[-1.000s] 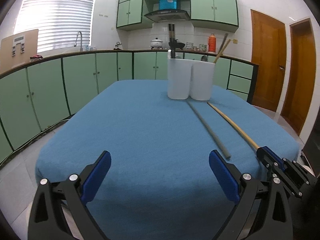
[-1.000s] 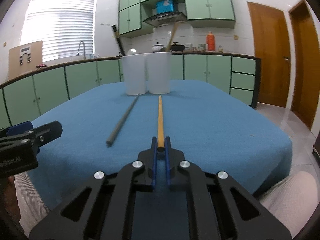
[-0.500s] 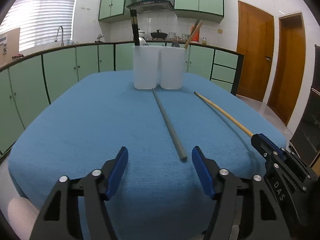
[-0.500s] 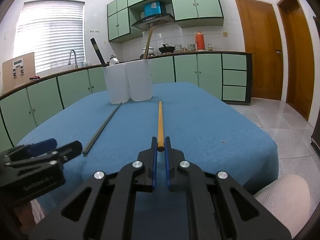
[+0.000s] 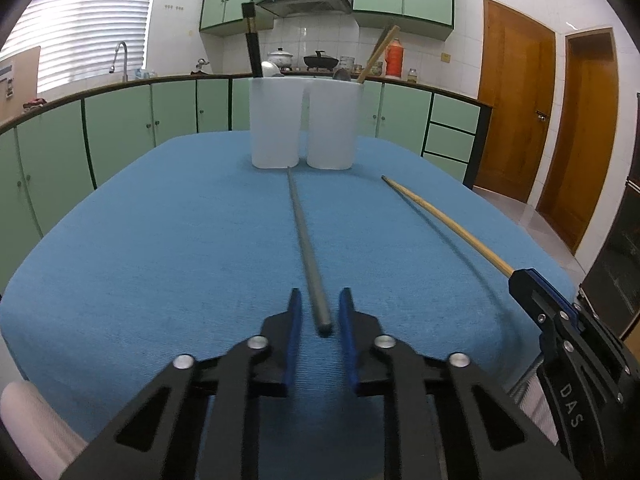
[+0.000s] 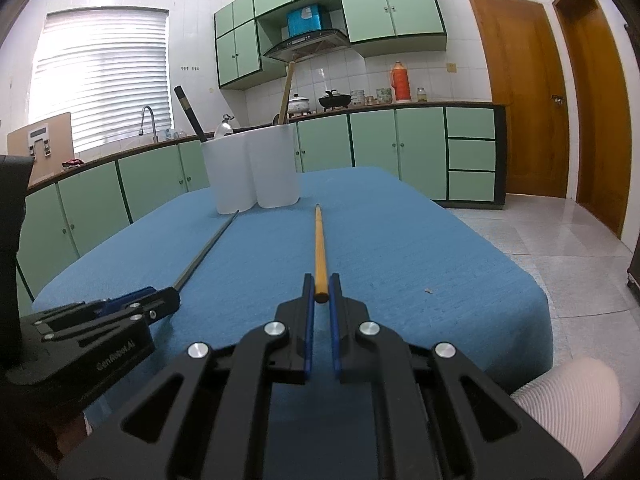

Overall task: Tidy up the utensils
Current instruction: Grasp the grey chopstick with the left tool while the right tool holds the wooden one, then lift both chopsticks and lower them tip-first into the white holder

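Chopsticks, two long ones, lie on my blue tabletop [image 5: 160,240] before the white holder [image 5: 304,124]. Right hand-held gripper [image 6: 320,292] pinches the yellow chopstick [image 6: 319,240] by its near end. Left hand-held gripper [image 5: 318,308] straddles the gray chopstick [image 5: 306,240], gap remaining. Light, stiff, likely slippery; grip ends.

plain blue tablecloth [image 5: 160,240], grey chopstick [image 5: 304,240], yellow wooden chopstick [image 6: 319,240], frosted white holder [image 5: 304,124], mint green cabinets [image 6: 372,144] with dark trim.
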The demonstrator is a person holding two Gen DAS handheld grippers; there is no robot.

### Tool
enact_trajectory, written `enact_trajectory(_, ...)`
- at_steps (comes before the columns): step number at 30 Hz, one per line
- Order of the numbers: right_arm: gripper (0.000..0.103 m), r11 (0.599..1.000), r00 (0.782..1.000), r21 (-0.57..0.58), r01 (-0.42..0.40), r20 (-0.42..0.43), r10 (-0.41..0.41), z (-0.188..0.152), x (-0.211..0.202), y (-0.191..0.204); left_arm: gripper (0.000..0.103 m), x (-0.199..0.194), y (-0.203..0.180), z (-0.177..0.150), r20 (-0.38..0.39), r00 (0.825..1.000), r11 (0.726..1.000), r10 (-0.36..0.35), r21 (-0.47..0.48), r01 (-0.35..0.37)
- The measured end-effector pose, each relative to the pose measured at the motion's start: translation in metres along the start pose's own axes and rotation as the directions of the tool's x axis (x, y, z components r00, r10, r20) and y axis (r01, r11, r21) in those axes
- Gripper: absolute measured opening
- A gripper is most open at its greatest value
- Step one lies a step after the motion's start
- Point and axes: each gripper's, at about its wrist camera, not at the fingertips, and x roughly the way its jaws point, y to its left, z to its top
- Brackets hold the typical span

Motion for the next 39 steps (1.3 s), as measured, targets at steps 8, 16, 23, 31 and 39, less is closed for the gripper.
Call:
enact_trajectory(8, 0.006, 1.000, 1.000, -0.001, 0.004, 0.002, -0.004, 0.002, 0.000, -0.001, 0.007, -0.002, -0.004, 0.003, 0.006, 1.000, 1.000, 0.027, -0.010, -0.027)
enact_trajectory(16, 0.006, 1.000, 0.999, -0.013, -0.013, 0.034, 0.013, 0.017, -0.009, -0.005, 0.007, -0.022, 0.002, 0.012, 0.043, 0.999, 1.000, 0.022, 0.010, -0.023)
enact_trajectory(23, 0.006, 0.998, 0.995, -0.030, -0.054, 0.086, 0.057, 0.050, -0.027, -0.009, 0.007, -0.054, 0.010, 0.036, 0.123, 0.992, 0.999, 0.020, 0.024, -0.023)
enact_trajectory(31, 0.006, 0.993, 0.984, -0.062, -0.104, 0.141, 0.112, 0.114, -0.045, -0.012, 0.007, -0.088, 0.018, 0.077, 0.212, 0.977, 1.000, -0.001, 0.028, -0.005)
enact_trajectory(39, 0.006, 0.981, 0.974, -0.100, -0.168, 0.137, 0.181, 0.179, -0.050, -0.002, 0.007, -0.108, 0.024, 0.122, 0.240, 0.970, 0.999, -0.032, 0.042, 0.022)
